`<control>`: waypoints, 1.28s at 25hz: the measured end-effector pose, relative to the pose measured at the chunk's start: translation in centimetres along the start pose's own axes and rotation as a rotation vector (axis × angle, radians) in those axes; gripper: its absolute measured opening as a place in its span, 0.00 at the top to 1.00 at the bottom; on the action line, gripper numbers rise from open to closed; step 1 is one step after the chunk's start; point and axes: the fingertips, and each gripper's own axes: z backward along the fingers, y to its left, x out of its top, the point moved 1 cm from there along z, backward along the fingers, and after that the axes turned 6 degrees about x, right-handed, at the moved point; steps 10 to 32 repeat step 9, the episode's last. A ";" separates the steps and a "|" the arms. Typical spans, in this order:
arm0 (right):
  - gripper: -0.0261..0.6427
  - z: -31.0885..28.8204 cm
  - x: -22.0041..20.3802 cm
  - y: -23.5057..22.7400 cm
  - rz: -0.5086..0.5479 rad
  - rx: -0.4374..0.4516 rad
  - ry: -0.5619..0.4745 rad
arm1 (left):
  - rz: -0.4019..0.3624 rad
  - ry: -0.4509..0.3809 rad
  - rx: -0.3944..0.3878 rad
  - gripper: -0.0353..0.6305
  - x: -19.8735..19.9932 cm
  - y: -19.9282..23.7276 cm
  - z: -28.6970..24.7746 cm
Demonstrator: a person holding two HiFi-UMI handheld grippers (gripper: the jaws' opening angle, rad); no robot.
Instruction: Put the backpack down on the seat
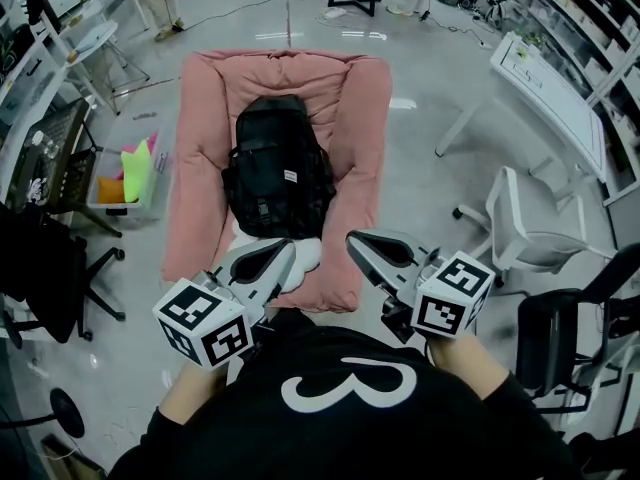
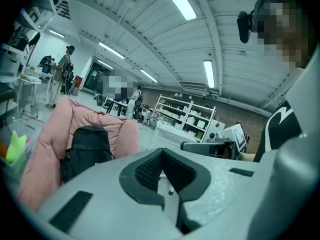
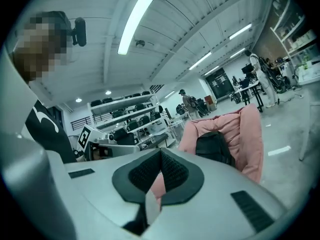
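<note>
- the backpack (image 1: 278,168) lies flat on the pink seat (image 1: 355,98), straight ahead of both sets of jaw tips and apart from them. its length runs away from you along the middle of the cushion.
- your left gripper (image 1: 285,256) has its jaws pressed together with nothing between them. your right gripper (image 1: 365,246) is the same, closed and empty.
- both tips hover over the near end of the seat, side by side, with the pack's bottom end just beyond them.
- likely risk: if you push the closed tips forward, you may nudge the pack or snag a strap, and the soft padding could let it slide off centre.
- count: one backpack, one seat, two grippers, one white chair (image 1: 530,233) off to the right gripper's outer side.
</note>
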 end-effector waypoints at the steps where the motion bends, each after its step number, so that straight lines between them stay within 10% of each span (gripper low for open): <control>1: 0.96 -0.1 -0.1 -0.1 -0.001 0.001 0.002 | -0.001 0.006 0.001 0.94 -0.2 0.1 -0.1; 32: 0.96 -0.3 -0.4 -1.5 -0.021 0.006 0.014 | -0.010 0.042 0.018 0.94 -0.9 0.8 -1.5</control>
